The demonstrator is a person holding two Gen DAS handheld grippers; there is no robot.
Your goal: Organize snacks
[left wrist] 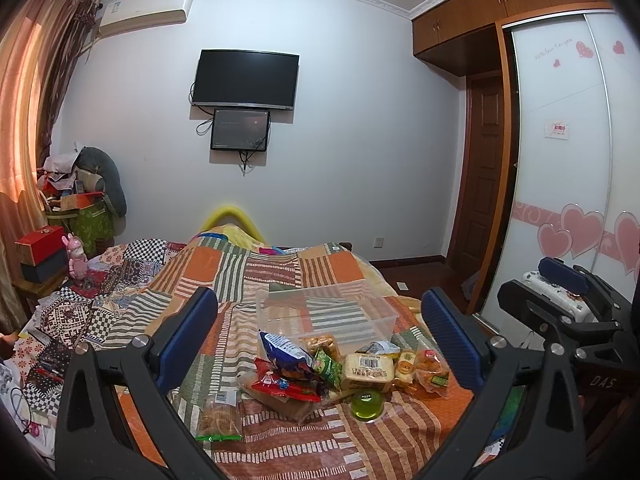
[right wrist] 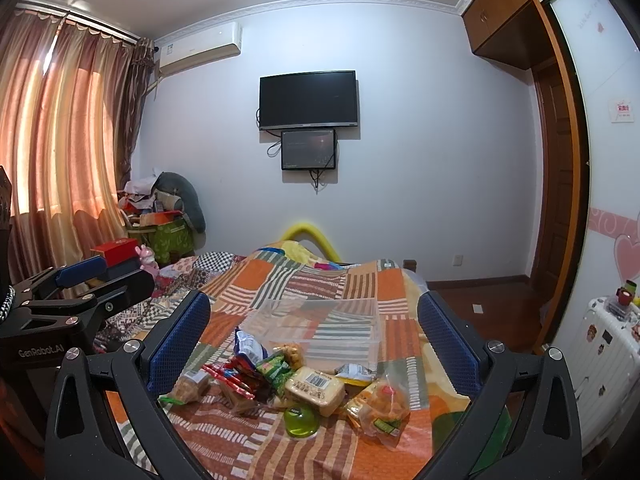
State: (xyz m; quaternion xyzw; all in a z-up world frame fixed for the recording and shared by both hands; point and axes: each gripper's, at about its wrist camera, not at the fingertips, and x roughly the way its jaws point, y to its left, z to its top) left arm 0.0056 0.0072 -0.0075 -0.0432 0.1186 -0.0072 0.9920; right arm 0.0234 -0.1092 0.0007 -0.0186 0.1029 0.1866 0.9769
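A pile of snacks lies on the patchwork bedspread (left wrist: 280, 452): a blue chip bag (left wrist: 284, 354), red packets (left wrist: 286, 386), a green packet (left wrist: 326, 366), a barcoded bread pack (left wrist: 368, 370), a green jelly cup (left wrist: 367, 402), a cookie pack (left wrist: 218, 416) and a bag of orange snacks (left wrist: 430, 372). Just behind the pile stands an empty clear plastic bin (left wrist: 328, 316). My left gripper (left wrist: 320, 340) hovers open in front of the pile, holding nothing. In the right wrist view, my right gripper (right wrist: 314, 340) is open too, facing the bread pack (right wrist: 316, 390), jelly cup (right wrist: 300, 420) and bin (right wrist: 316, 328).
A white suitcase (right wrist: 600, 344) stands right of the bed by the sliding wardrobe door (left wrist: 560, 140). A red box (left wrist: 38, 244) and a pink toy (left wrist: 76, 256) sit on a stand at the left. Folded cloths (left wrist: 80, 312) cover the bed's left side.
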